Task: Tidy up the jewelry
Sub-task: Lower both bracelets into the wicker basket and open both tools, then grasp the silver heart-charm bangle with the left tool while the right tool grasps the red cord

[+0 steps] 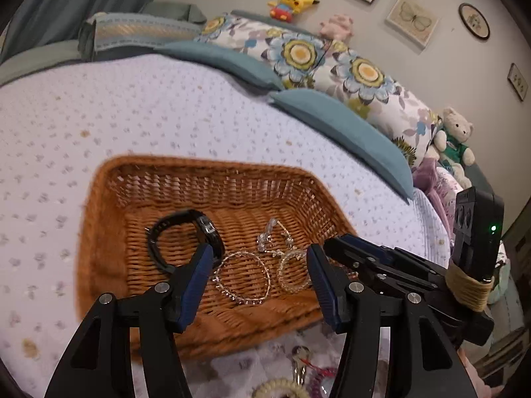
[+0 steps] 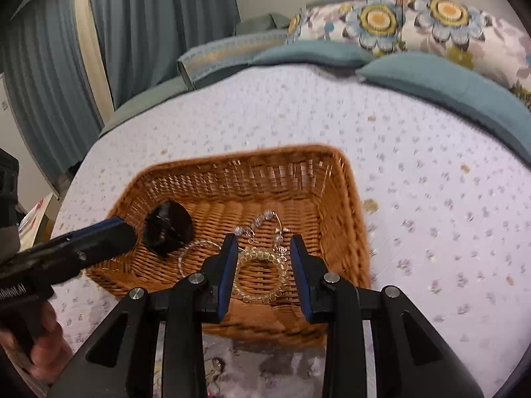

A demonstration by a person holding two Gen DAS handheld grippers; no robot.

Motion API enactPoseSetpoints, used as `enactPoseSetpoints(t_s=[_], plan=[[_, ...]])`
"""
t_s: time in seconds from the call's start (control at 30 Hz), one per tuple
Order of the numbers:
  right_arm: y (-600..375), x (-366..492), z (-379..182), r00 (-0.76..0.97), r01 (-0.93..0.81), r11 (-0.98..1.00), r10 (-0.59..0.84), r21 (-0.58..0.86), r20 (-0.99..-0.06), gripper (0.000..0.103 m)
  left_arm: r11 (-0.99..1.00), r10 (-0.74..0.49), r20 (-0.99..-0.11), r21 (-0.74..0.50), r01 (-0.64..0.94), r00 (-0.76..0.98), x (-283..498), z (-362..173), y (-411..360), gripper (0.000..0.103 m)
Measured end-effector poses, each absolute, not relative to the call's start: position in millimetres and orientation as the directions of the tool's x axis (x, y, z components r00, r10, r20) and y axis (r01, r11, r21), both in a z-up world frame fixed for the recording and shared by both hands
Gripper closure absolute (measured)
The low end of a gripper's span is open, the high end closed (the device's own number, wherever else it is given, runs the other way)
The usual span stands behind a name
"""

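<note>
A brown wicker basket (image 1: 99, 219) (image 2: 351, 205) sits on the bed. Inside lie a black watch (image 1: 172, 232) (image 2: 167, 229), a thin silver bangle (image 1: 242, 277) (image 2: 186, 252), a clear beaded bracelet (image 1: 292, 275) (image 2: 262, 275) and a crystal chain piece (image 1: 270, 235) (image 2: 262, 220). My left gripper (image 1: 259, 258) is open and empty, above the basket's near side. My right gripper (image 2: 264, 242) is open and empty, its fingers either side of the beaded bracelet; it also shows in the left wrist view (image 1: 345, 248). More jewelry (image 1: 298, 374) lies on the bed in front of the basket.
The bed has a white quilt with small lilac flowers (image 1: 166, 106). Teal and floral pillows (image 1: 332, 66) line the far side, with a teddy bear (image 1: 454, 139) and plush toys (image 1: 292, 1). Blue curtains (image 2: 132, 33) hang at the left.
</note>
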State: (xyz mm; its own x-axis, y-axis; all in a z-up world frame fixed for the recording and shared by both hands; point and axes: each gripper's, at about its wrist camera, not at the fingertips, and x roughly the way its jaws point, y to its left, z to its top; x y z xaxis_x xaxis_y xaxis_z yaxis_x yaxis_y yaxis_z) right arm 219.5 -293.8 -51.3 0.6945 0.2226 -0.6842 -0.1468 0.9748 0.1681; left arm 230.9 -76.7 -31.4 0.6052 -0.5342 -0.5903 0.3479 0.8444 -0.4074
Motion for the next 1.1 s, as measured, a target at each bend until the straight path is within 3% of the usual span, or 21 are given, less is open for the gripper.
enactPoseSetpoints(t_s=[0.37, 0.7, 1.1], plan=[[-288, 133, -6, 0.739, -0.189, 0.966, 0.258, 0.176, -0.623, 0.068, 0.874, -0.484, -0.547, -0.332, 0.354, 0.683, 133, 10, -34, 0.043], [-292, 61, -33, 0.680, -0.166, 0.964, 0.263, 0.206, -0.685, 0.068, 0.880, -0.472, -0.629, -0.372, 0.293, 0.618, 64, -32, -21, 0.043], [-307, 64, -73, 0.617, -0.105, 0.966, 0.250, 0.236, -0.746, 0.068, 0.883, -0.469, -0.713, -0.370, 0.288, 0.521, 41, -84, -42, 0.043]])
